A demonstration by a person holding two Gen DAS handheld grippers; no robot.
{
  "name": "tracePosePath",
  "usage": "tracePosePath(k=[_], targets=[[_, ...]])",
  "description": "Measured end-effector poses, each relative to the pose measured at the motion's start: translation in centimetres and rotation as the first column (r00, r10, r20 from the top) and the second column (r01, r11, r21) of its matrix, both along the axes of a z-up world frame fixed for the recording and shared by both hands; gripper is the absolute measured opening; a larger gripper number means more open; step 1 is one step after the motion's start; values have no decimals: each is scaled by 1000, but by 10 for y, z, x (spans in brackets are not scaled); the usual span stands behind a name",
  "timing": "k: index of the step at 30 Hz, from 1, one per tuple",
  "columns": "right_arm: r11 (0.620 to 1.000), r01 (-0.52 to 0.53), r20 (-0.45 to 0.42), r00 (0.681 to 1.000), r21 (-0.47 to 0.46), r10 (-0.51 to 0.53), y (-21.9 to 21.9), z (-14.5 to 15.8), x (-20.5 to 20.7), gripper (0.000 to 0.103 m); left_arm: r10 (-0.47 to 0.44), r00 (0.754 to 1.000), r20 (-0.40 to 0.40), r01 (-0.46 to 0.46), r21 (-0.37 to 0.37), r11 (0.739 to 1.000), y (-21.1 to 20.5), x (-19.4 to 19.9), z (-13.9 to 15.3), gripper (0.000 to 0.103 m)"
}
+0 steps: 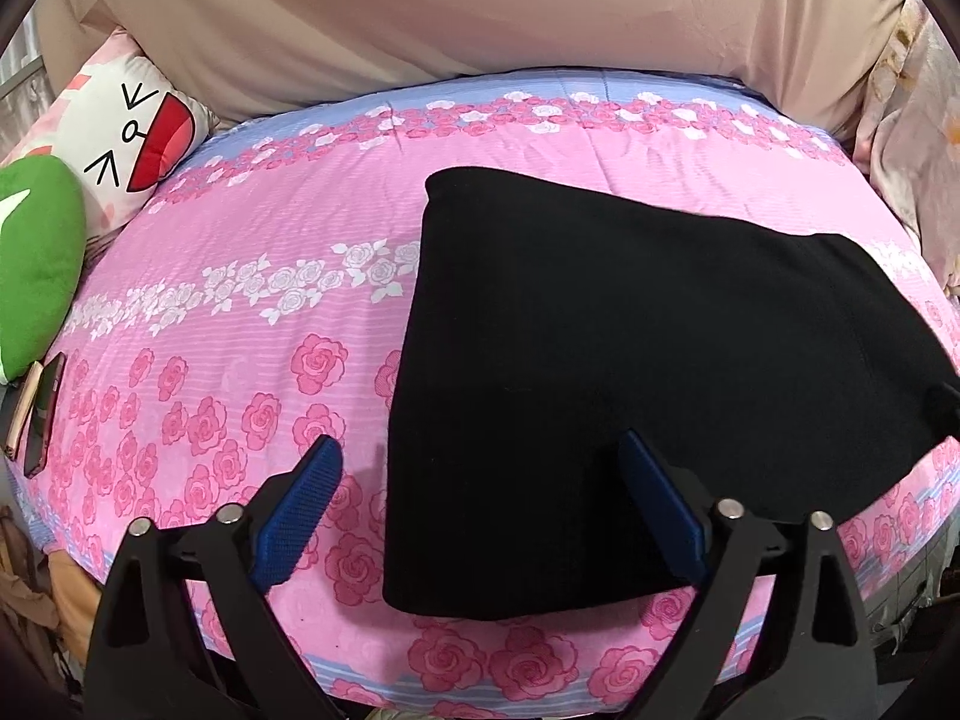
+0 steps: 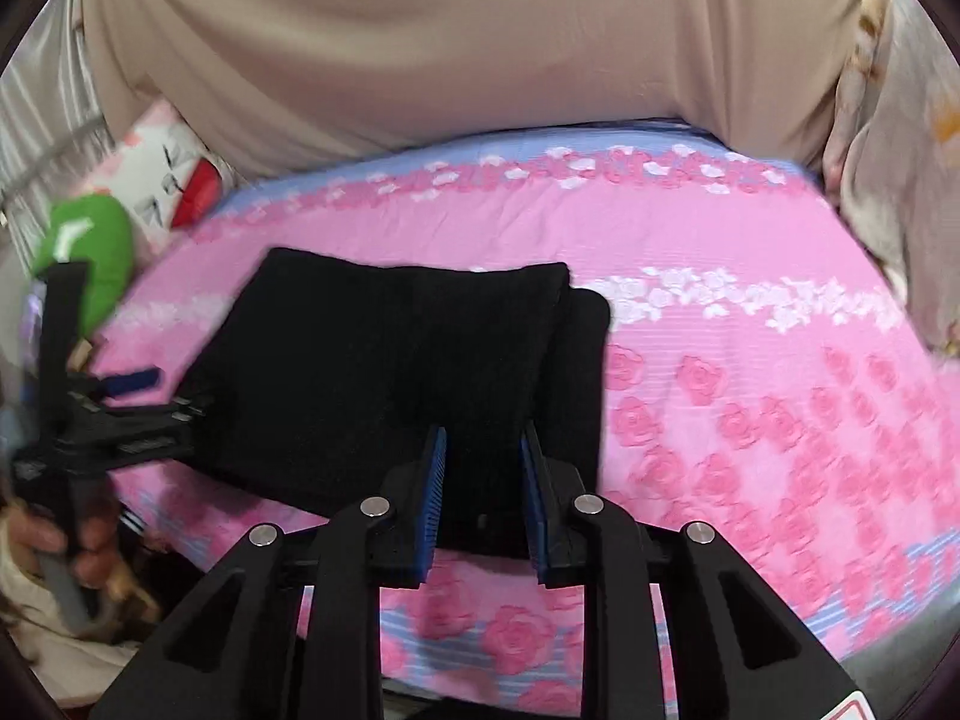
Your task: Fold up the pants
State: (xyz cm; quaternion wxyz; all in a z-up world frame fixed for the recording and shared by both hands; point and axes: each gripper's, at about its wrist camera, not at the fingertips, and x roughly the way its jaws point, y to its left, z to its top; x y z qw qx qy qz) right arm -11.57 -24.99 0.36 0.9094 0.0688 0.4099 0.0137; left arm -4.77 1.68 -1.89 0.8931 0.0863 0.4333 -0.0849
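Observation:
The black pants (image 1: 630,372) lie folded into a flat block on the pink rose bedspread (image 1: 240,312). My left gripper (image 1: 480,456) is open, its blue pads astride the pants' near left edge, holding nothing. In the right wrist view the folded pants (image 2: 384,372) show two stacked layers. My right gripper (image 2: 483,444) is partly open, its blue pads either side of the pants' near edge; no cloth is pinched. The left gripper (image 2: 120,396) shows at the far left, held by a hand.
A white cartoon-face pillow (image 1: 132,138) and a green plush (image 1: 30,264) lie at the bed's left. A phone (image 1: 36,414) lies at the left edge. A beige sheet (image 1: 480,12) hangs behind. Pale floral bedding (image 1: 918,150) is piled at the right.

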Motion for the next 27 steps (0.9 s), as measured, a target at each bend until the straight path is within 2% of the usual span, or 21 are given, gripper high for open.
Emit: tracePosePath(k=[2, 4, 6, 8, 11, 13, 16, 18, 19, 20, 22, 24, 26, 27], targets=[[1000, 7, -84, 996, -17, -8, -3, -30, 13, 23, -1, 1000, -3, 1, 3, 1000, -1, 1, -1, 94], [999, 31, -59, 998, 37, -29, -10, -34, 10, 23, 4, 1000, -6, -3, 15, 1000, -2, 1, -3, 94], [996, 55, -43, 998, 68, -52, -13, -22, 7, 26, 5, 1000, -8, -5, 22, 1000, -2, 1, -4, 94], [997, 54, -6, 999, 57, -54, -8, -6, 6, 26, 7, 1000, -10, -7, 19, 1000, -2, 2, -5, 94], [1000, -6, 78, 997, 22, 4, 8, 23, 14, 26, 3, 1000, -18, -3, 20, 1000, -4, 3, -8, 94], [998, -63, 102, 993, 12, 62, 17, 31, 33, 26, 2, 1000, -20, -2, 22, 1000, -6, 4, -10, 94], [994, -108, 40, 993, 6, 108, 22, 16, 85, 26, -2, 1000, -16, 2, 26, 1000, -9, 4, -10, 94], [997, -69, -23, 997, -18, 69, 15, -6, 118, 24, -3, 1000, -14, 3, 31, 1000, -9, 4, -10, 94], [999, -29, -95, 995, -29, 27, 3, -30, 141, 22, -2, 1000, -16, 3, 28, 1000, -8, 5, -10, 95], [1000, -25, -100, 995, 13, 26, -5, -39, 148, 22, -1, 1000, -19, 1, 23, 1000, -8, 6, -10, 95], [998, -1, -92, 996, 69, 7, -10, -33, 147, 22, -2, 1000, -22, 2, 23, 1000, -7, 8, -11, 95], [999, 39, -44, 998, -2, -39, -5, -15, 130, 28, -4, 1000, -24, 5, 19, 1000, -3, 10, -11, 95], [999, 33, 6, 999, -27, -32, -1, 0, 101, 29, -20, 999, -34, 19, -40, 999, 5, 11, -8, 95], [999, 37, 15, 999, -15, -37, -4, 2, 88, 37, -34, 998, -44, 30, -79, 996, 10, 12, -7, 95]])
